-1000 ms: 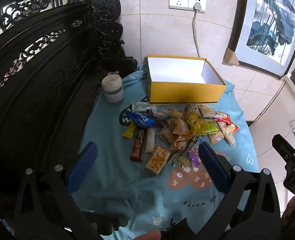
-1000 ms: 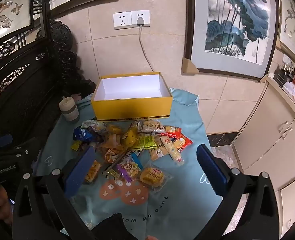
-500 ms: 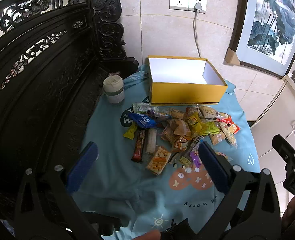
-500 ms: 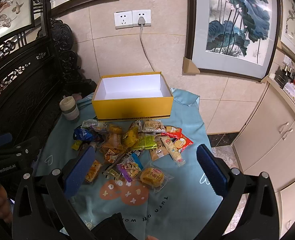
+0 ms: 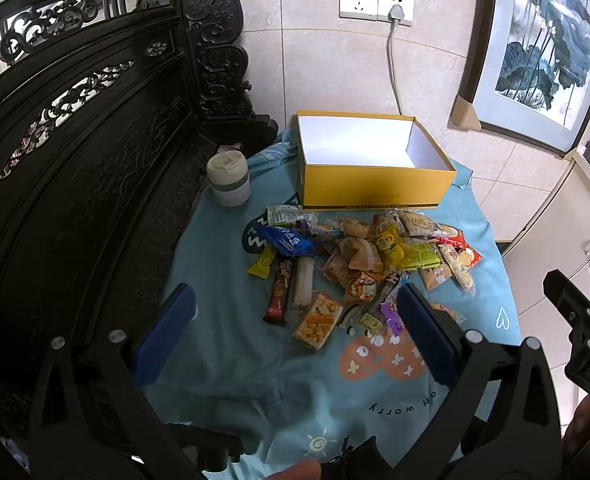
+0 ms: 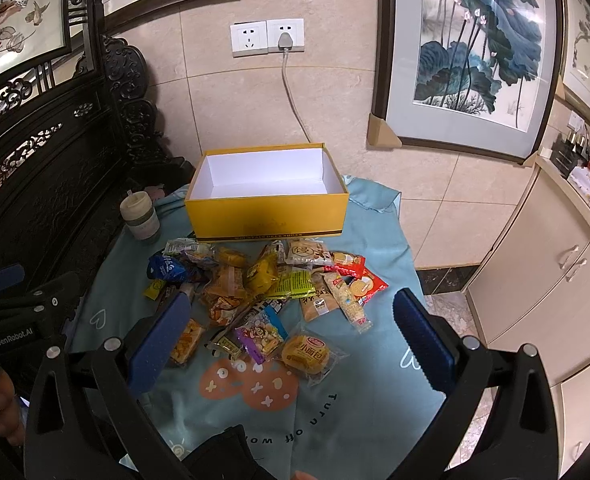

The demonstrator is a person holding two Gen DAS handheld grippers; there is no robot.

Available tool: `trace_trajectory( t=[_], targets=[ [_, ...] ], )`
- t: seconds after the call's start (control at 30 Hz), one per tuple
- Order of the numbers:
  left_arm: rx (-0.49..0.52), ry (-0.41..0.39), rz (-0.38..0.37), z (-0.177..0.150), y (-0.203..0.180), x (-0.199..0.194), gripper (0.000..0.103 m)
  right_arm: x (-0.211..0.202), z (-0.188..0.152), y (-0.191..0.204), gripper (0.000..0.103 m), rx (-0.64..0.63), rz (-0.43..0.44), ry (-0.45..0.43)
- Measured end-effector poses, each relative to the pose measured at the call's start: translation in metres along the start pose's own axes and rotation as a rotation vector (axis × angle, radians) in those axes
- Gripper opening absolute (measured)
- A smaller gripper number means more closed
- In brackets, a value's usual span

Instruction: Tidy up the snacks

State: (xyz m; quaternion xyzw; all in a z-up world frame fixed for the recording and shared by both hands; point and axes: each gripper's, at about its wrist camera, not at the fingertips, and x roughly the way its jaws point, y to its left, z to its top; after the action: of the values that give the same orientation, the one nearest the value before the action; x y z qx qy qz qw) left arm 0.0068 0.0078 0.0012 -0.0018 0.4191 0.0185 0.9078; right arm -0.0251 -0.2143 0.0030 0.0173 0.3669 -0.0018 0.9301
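A heap of wrapped snacks (image 5: pixel 359 264) (image 6: pixel 263 292) lies on a light blue cloth (image 5: pixel 231 344) (image 6: pixel 359 392). Behind it stands a yellow box (image 5: pixel 375 190) (image 6: pixel 267 216), lid off, white inside and empty. My left gripper (image 5: pixel 295 332) hangs open above the near left of the heap, nothing between its blue pads. My right gripper (image 6: pixel 291 336) is open too, over the near side of the heap, above a round yellow bun packet (image 6: pixel 307 354). The left tool (image 6: pixel 19 320) shows at the left edge of the right wrist view; the right tool (image 5: pixel 575 320) shows at the right edge of the left wrist view.
A pale lidded cup (image 5: pixel 229 180) (image 6: pixel 139 216) stands left of the box. Dark carved wooden furniture (image 5: pixel 75 160) borders the cloth on the left. A tiled wall with sockets (image 6: pixel 267 38) and framed paintings (image 6: pixel 471 52) is behind. Beige cabinets (image 6: pixel 543 280) stand to the right.
Both grippers have drifted slightly nearer to the heap and box; the scene sits a little larger in view. Nothing was picked up and both stay open.
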Motion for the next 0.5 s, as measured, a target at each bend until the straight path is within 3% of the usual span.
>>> trace_trajectory(
  t=[0.5],
  targets=[
    [0.001, 0.000, 0.002, -0.0004, -0.0009, 0.0000, 0.101, 0.0010, -0.0004, 0.0007, 0.102, 0.000, 0.001, 0.002]
  ],
)
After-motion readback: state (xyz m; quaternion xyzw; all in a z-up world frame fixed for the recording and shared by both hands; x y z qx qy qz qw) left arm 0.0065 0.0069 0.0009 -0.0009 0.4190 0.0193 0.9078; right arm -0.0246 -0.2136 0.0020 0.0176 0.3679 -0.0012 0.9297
